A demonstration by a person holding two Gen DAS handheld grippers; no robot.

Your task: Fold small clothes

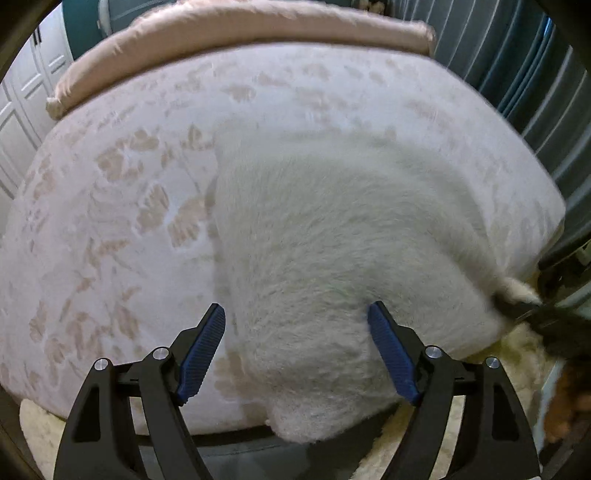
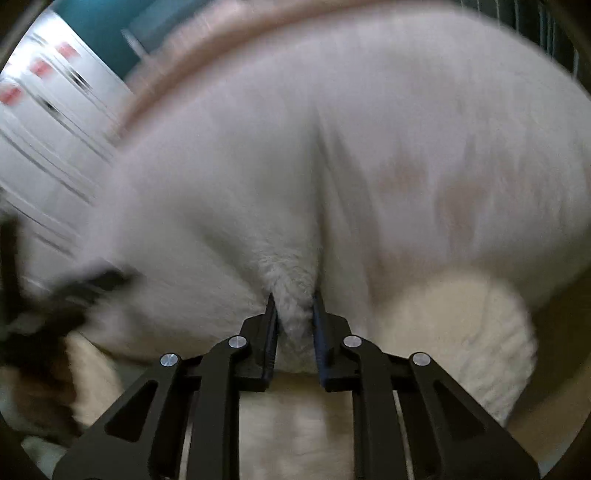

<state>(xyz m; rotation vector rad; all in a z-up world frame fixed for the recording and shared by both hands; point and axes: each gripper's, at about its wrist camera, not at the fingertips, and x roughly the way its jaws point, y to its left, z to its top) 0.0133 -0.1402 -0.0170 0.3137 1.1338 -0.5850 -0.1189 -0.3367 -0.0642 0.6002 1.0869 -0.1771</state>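
Fleece garment (image 1: 332,251) lies on the bed (image 1: 110,221), toward its right edge, hanging over the near edge; pillow (image 1: 236,33) along the far edge.

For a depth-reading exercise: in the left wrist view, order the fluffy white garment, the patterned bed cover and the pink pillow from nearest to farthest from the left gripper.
1. Fluffy white garment: right at the open left gripper, its near edge between the fingers.
2. Patterned bed cover: under and beyond the garment, spreading left.
3. Pink pillow: along the bed's far edge, at top.
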